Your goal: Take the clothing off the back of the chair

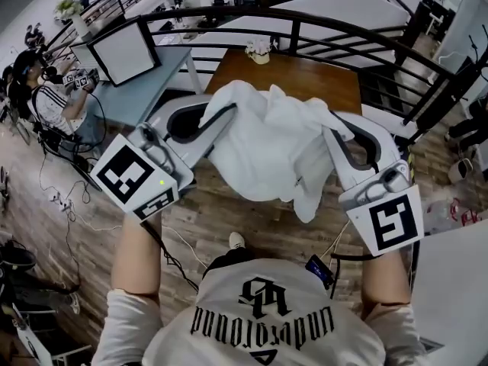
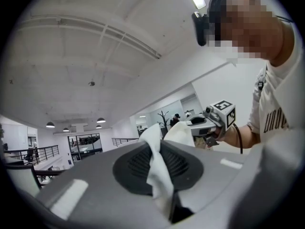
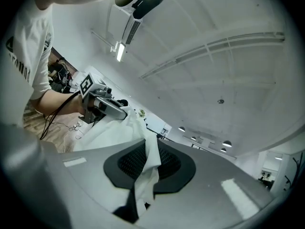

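A white garment (image 1: 267, 147) hangs in the air in front of me, stretched between both grippers, with its lower part drooping over the wooden floor. My left gripper (image 1: 223, 114) is shut on the garment's left edge; in the left gripper view a fold of the white cloth (image 2: 159, 175) is pinched between the jaws (image 2: 157, 144). My right gripper (image 1: 333, 132) is shut on the garment's right edge, and the pinched cloth (image 3: 147, 171) runs out of its jaws (image 3: 150, 144). Each gripper view shows the other gripper (image 2: 209, 123) (image 3: 102, 104) across the cloth. No chair is in view.
A wooden table (image 1: 305, 78) with a small flower pot (image 1: 258, 49) stands just beyond the garment. A black railing (image 1: 328, 29) curves behind it. At the left are a grey desk (image 1: 137, 90) with a white screen (image 1: 122, 52) and a seated person (image 1: 46, 97). Cables (image 1: 65, 204) trail on the floor.
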A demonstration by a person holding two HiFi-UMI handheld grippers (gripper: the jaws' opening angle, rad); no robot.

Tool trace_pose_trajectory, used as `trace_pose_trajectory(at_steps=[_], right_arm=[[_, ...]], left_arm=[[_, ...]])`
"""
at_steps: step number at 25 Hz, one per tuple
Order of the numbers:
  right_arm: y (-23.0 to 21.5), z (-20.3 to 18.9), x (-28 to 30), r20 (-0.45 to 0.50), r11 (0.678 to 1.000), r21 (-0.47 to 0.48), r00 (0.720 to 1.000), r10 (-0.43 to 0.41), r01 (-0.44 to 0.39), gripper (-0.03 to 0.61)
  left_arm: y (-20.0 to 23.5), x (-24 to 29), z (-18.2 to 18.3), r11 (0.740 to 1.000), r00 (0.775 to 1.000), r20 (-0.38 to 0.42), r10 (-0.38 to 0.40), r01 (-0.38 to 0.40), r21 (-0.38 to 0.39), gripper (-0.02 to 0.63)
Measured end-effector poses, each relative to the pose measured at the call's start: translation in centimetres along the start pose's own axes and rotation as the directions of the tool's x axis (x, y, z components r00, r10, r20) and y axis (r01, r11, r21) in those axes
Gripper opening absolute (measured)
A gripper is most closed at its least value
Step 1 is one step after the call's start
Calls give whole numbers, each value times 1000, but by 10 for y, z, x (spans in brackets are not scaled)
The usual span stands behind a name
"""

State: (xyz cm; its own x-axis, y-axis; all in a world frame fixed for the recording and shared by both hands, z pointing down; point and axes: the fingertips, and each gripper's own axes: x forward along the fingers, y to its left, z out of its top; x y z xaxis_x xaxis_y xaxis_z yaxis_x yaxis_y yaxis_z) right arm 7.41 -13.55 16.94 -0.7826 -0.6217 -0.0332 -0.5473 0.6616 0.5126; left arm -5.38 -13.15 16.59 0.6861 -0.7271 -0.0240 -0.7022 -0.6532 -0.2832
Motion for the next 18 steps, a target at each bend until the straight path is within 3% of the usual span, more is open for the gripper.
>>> trace_pose_trajectory(at_steps=[9, 18], right_arm=[[46, 6, -27, -17, 1000, 20, 1000, 2, -2, 35], [68, 0, -23, -101, 995, 70, 992, -69, 76, 35]], left_arm=[[-35, -32, -14, 1000, 1000, -17, -10, 10, -13, 75], [-32, -47, -31, 995, 996, -12, -89, 89, -47, 75]])
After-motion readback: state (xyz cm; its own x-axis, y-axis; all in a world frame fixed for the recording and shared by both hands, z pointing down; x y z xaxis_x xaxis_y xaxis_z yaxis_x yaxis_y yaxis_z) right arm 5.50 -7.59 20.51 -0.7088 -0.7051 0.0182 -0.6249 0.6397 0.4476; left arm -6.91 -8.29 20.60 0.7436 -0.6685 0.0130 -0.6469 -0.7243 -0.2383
